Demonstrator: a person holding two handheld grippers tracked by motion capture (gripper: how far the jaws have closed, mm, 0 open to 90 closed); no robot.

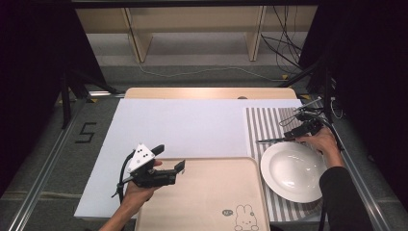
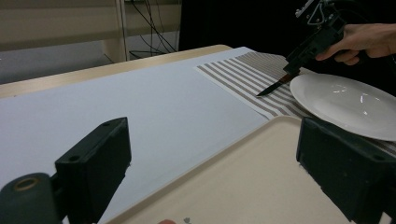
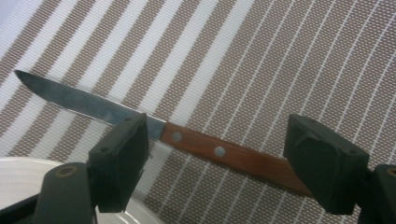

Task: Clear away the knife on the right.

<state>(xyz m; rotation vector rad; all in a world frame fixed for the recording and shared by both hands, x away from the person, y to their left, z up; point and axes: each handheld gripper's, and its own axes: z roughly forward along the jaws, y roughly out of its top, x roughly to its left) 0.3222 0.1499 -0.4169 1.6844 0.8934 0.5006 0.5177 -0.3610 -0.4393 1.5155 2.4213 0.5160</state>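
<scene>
The left gripper [image 1: 169, 157] hangs over the near left corner of a pale beige plastic tray with a rabbit drawing [image 1: 211, 202], its jaws spread wide with nothing between them; in the left gripper view the tray [image 2: 243, 177] lies under those jaws. To its right a round white ceramic plate [image 1: 292, 171] sits on a brown-and-white striped woven placemat [image 1: 262, 125], on the white table cover [image 1: 183, 122]. The right gripper [image 1: 288, 136] sits just beyond the plate's far rim. Its jaws are wide apart, standing either side of a knife with a steel blade and riveted wooden handle [image 3: 187, 140], which lies on the placemat [image 3: 280, 56] beside the plate [image 3: 18, 179]; whether they touch the knife is unclear.
</scene>
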